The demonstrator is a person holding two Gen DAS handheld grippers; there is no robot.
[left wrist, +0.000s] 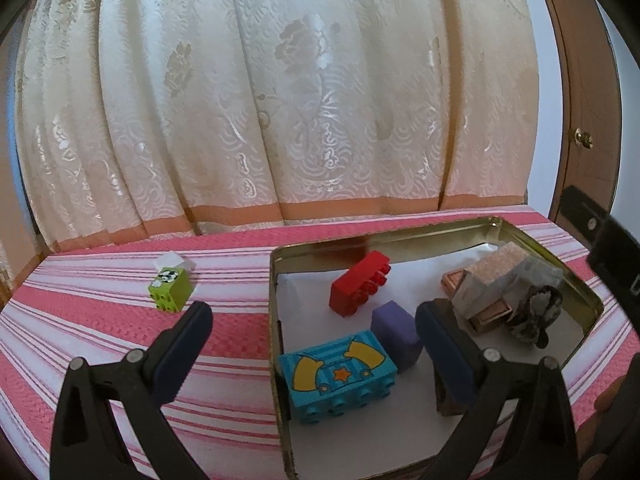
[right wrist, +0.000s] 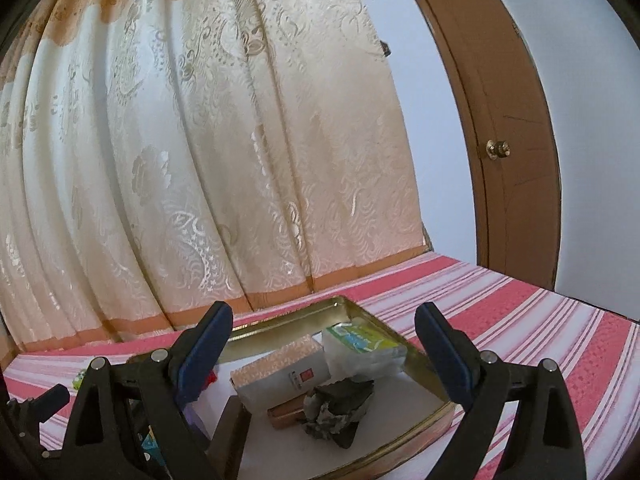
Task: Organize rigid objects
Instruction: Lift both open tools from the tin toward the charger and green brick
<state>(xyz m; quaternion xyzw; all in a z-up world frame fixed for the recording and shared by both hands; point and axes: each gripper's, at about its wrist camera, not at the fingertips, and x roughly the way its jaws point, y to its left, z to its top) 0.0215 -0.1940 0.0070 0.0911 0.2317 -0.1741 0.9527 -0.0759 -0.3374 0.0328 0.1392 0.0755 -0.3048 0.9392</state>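
Your left gripper and right gripper both gaped wide, holding nothing. 1 lime-green plastic brick lay outside, left of the gold metal tin; you needed to straddle it squarely before closing.

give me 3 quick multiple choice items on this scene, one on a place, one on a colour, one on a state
1. Where is the green block?
A. in the tin
B. on the striped cloth outside the tin
C. in a gripper

2. What colour is the brick at the tin's far side?
A. red
B. yellow
C. black

3. How is the right gripper?
A. shut on a box
B. shut, empty
C. open, empty

Key: 1 B, it lies left of the tin wall; 2 A, the red brick shows there; 3 C, jaws wide apart, nothing between.
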